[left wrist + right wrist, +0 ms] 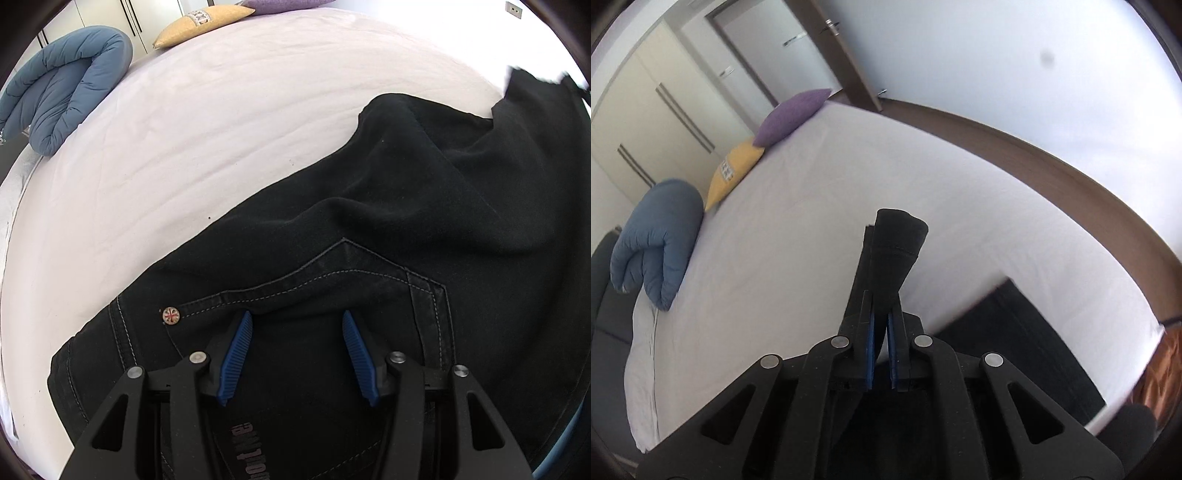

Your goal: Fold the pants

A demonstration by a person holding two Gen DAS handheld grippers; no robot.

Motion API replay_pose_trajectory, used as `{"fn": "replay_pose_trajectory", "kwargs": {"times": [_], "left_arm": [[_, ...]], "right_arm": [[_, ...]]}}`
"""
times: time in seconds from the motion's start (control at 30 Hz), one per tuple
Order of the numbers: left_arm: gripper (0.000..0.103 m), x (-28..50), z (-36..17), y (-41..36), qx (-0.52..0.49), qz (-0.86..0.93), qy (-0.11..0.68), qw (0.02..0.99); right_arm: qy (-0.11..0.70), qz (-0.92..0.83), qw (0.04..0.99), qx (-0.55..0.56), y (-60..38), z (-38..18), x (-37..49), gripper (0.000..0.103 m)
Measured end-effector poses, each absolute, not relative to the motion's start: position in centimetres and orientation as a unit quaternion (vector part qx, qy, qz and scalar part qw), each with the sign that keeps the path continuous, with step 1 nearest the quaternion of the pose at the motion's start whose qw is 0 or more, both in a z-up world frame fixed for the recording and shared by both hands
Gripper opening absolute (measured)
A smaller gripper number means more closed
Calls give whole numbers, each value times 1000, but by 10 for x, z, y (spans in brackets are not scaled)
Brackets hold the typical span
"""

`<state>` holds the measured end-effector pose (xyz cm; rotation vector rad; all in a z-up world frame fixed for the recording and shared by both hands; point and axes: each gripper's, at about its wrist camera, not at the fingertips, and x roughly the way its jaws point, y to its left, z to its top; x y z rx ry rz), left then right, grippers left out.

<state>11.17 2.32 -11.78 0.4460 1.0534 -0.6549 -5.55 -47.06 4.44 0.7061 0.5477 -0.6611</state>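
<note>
**Hem end is up in the right claw; waist end stays under the left**

Bed (221,122) first: the pale sheet is the whole work surface, with a blue duvet (66,88) and cushions (764,140) at its far edge, well clear of the work.

Pants (369,229): black denim, long axis running from the waist and pocket area just under your left gripper (297,321) out toward the upper right of the left view. There the leg rises off the sheet.

Your right gripper (882,306) has the leg end (894,243). Its jaws are pinched nearly together on the fabric, and the hem stands up past the tips. More black denim lies on the bed to its lower right.

Left gripper: about half open, gripping nothing. Its blue pads (236,354) straddle the pocket seam beside the rivet (171,315); whether they touch the cloth I can't tell.

My read: the fold turns on that axis. Your right hand owns the free end, so carry the hem along the leg line toward the waistband while your left pins the waist. Drift sideways and the legs will probably skew.
</note>
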Motion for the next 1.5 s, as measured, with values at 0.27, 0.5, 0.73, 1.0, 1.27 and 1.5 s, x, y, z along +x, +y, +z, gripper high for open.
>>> {"fn": "replay_pose_trajectory", "kwargs": {"times": [0.27, 0.5, 0.73, 1.0, 1.27, 1.5], "left_arm": [[57, 114, -115, 19, 216, -294, 501, 785], [62, 114, -114, 14, 222, -277, 501, 789], [83, 110, -114, 16, 219, -245, 499, 802], [87, 108, -114, 20, 209, -238, 497, 808], [87, 74, -85, 0, 221, -244, 474, 817], [87, 8, -75, -46, 229, -316, 444, 807]], "right_arm": [[219, -343, 789, 461, -491, -47, -145, 4], [199, -331, 778, 495, -494, -72, -185, 4], [206, -320, 758, 530, -501, -111, -209, 4], [190, -366, 764, 496, -536, -100, -246, 11], [201, -324, 812, 441, -528, -46, -200, 11], [374, -120, 829, 398, -456, -93, -73, 11]]}}
